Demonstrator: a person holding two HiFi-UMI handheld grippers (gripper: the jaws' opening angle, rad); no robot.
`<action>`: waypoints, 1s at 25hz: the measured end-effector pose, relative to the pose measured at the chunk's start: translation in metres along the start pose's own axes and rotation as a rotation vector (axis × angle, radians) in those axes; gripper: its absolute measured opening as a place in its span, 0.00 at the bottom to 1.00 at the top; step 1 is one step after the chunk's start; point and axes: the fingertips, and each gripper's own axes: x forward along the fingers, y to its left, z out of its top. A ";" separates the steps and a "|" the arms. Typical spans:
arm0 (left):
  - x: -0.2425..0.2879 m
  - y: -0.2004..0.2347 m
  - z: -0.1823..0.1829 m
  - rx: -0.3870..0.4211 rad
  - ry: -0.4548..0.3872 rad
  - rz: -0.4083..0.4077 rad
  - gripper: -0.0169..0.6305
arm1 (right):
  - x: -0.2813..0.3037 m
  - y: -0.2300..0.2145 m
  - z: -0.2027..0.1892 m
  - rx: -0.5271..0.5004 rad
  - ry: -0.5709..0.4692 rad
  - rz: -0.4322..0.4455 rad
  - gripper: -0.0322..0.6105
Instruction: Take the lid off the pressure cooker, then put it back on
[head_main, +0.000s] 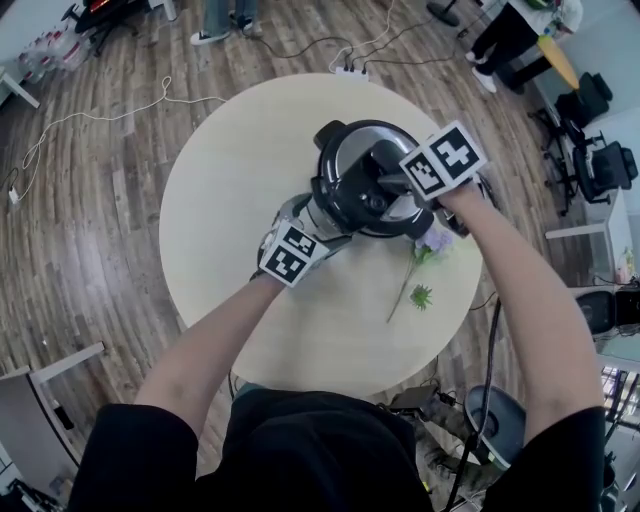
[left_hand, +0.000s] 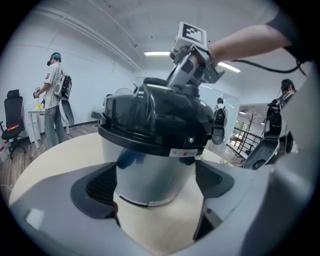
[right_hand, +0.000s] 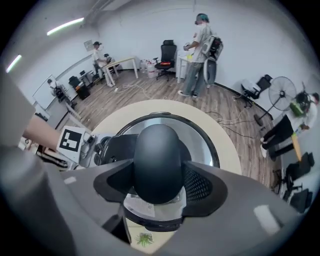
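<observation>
Pressure cooker (head_main: 372, 180) body needed bracing first: left gripper (left_hand: 156, 186), jaws wide, was closing round it; right gripper (right_hand: 156, 189) clamped the lid knob (right_hand: 156, 157).

- Your pressure cooker (left_hand: 150, 180) stands upright on the round, pale desk (head_main: 230, 230), towards its far side; its body is polished steel.
- Its lid (head_main: 350, 150) sits on top: a steel disc with a black rim and a rounded black handle (right_hand: 157, 162) across the middle.
</observation>
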 end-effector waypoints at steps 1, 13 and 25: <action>-0.007 0.000 0.002 -0.006 -0.008 0.001 0.74 | -0.003 -0.001 -0.003 0.036 -0.029 -0.025 0.52; -0.134 -0.012 0.084 0.016 -0.281 0.136 0.33 | -0.101 0.046 -0.069 0.210 -0.579 -0.207 0.39; -0.227 -0.068 0.167 0.147 -0.540 0.287 0.03 | -0.158 0.146 -0.091 0.269 -1.045 -0.394 0.18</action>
